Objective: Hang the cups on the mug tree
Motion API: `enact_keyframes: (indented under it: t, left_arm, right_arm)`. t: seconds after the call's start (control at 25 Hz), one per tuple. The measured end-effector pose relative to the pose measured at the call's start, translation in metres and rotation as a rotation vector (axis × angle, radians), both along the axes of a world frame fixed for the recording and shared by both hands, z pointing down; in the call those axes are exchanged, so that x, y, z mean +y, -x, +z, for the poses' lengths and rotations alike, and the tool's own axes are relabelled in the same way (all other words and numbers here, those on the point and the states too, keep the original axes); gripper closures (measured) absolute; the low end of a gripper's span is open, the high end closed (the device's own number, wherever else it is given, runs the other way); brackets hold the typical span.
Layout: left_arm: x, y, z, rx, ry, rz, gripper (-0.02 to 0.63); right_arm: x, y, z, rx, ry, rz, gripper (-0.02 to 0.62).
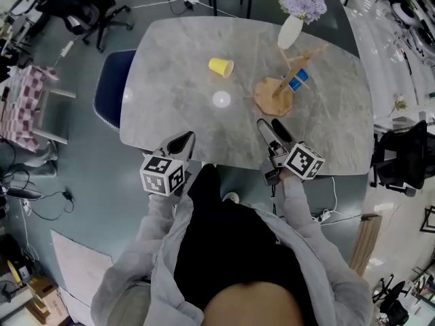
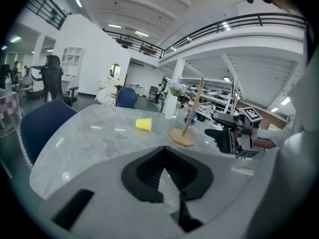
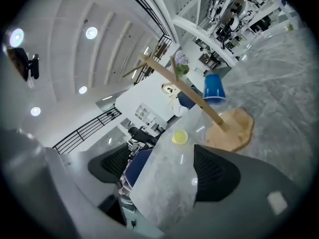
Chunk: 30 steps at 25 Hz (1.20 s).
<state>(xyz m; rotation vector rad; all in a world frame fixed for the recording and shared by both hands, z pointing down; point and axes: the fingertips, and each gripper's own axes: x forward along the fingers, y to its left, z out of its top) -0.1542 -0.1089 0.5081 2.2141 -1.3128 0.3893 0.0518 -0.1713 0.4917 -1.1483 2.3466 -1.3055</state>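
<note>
Looking down in the head view, one grey marble table (image 1: 177,114) carries two cups, one mug tree and one vase. The yellow cup (image 1: 221,66) lies on its side out in the middle, well apart from the mug tree (image 1: 274,95), which stands toward the right with the blue cup (image 1: 298,81) hanging on a peg. The white vase (image 1: 289,32) of purple flowers stands behind the tree, near the far edge. Two grippers hover at the near edge: the left gripper (image 1: 183,141) has its jaws drawn together, and the right gripper (image 1: 272,128) has its jaws parted. Bare marble lies between them and the cups. One blue chair (image 1: 112,87) sits against the table's left edge. In the left gripper view, the left gripper (image 2: 164,156) has its pads meeting at the tips with nothing held; beyond lie the yellow cup (image 2: 144,124), the mug tree (image 2: 188,128) and the right gripper (image 2: 224,133). In the right gripper view, the right gripper (image 3: 162,166) is spread wide and empty; the yellow cup (image 3: 179,137) shows through the gap, and the blue cup (image 3: 214,89) hangs from the mug tree (image 3: 232,131).
</note>
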Motion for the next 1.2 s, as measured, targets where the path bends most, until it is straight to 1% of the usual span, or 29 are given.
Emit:
enact_keyframes:
  t: [0.24, 0.4, 0.48, 0.64, 0.8, 0.96, 1.04, 1.2]
  left_arm:
    - [-0.043, 0.045, 0.004, 0.022, 0.006, -0.043, 0.601]
    - [-0.067, 0.075, 0.016, 0.041, 0.024, -0.069, 0.600]
    - [-0.079, 0.087, 0.022, 0.048, 0.030, -0.079, 0.600]
    - [-0.095, 0.104, 0.034, 0.065, 0.050, -0.105, 0.600]
    - [-0.107, 0.122, 0.045, 0.082, 0.074, -0.135, 0.600]
    - [-0.118, 0.124, 0.053, 0.095, 0.092, -0.144, 0.600]
    - [-0.125, 0.132, 0.058, 0.098, 0.097, -0.147, 0.600]
    - [-0.141, 0.149, 0.067, 0.092, 0.104, -0.148, 0.601]
  right_arm:
    - [-0.049, 0.057, 0.001, 0.082, 0.001, -0.087, 0.190]
    - [-0.075, 0.100, 0.006, 0.168, -0.009, -0.182, 0.190]
    - [-0.089, 0.117, 0.014, 0.263, -0.026, -0.243, 0.189]
    - [-0.119, 0.140, 0.032, 0.520, -0.068, -0.369, 0.189]
    - [-0.156, 0.160, 0.042, 0.751, -0.123, -0.453, 0.192]
    - [-0.187, 0.168, 0.050, 0.903, -0.159, -0.527, 0.195]
    - [-0.201, 0.178, 0.058, 0.967, -0.163, -0.567, 0.199]
    - [-0.222, 0.195, 0.087, 1.098, -0.120, -0.683, 0.199]
